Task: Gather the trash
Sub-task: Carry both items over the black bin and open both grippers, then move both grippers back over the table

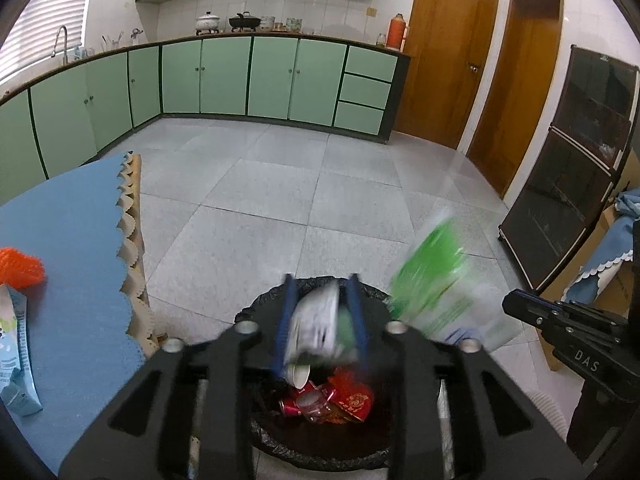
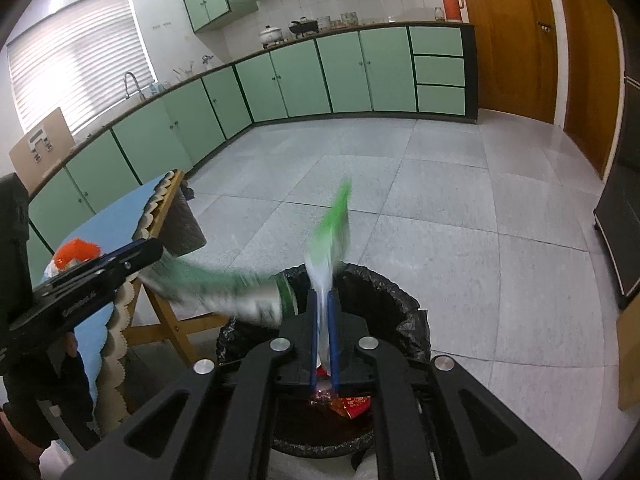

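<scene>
Two grippers over bin (image 2: 400,312), left gripper (image 1: 320,320) apart around tilted carton (image 1: 316,320), right gripper (image 2: 324,340) clamping upright green wrapper (image 2: 332,232).

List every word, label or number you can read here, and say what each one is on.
"DAS": side of the right claw's black body, in the left wrist view.
Left claw's side lettering: too blurred.
Red packet in the bin: gold print unreadable.
Carton and green wrapper: motion-blurred.
Blue packet: too small.
</scene>
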A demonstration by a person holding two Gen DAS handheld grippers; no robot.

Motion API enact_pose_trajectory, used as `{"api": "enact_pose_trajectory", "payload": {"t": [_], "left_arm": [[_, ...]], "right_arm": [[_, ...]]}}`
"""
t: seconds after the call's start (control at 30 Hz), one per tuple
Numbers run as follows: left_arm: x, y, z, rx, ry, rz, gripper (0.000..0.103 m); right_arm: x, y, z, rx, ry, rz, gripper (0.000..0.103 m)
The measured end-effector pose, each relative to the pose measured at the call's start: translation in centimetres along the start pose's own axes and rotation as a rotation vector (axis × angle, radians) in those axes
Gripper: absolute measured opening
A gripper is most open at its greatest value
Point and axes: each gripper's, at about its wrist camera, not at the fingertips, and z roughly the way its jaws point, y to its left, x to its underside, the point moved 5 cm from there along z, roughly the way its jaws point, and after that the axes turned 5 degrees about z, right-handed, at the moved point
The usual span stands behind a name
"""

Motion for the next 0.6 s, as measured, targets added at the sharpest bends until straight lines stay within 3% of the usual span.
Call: {"api": "enact_pose_trajectory", "payload": {"t": [0.13,0.23,0.43,0.5,0.6], "left_arm": [[-0.5,0.0,-0.3,0.004,-0.005,-0.003,0.039],[-1.0,0.0,-1.0,-0.005,-0.017,-0.007,0.051],[-2.0,0.0,-2.9,-0.011,-0.049,-0.005,0.057],[-2.4,0.1,-3.7,-0.018,-0.057,-0.006,0.062],[-3.0,0.5,-5.2,-0.027,-0.081,-0.012,0.070]], "right_arm": [[-0.4,-0.1,0.0,0.003,-0.007,0.004,0.016],[-0.6,-0.2,-0.3,0.003,-0.020,0.017,0.033],[-1.4,1.1,-1.9,0.004,-0.074,0.001,0.059],[-1.7,1.7,-2.6,0.009,-0.095,-0.006,0.074],[-2.3,2.7,-3.9,0.006,-0.132,-0.021,0.087]]}}
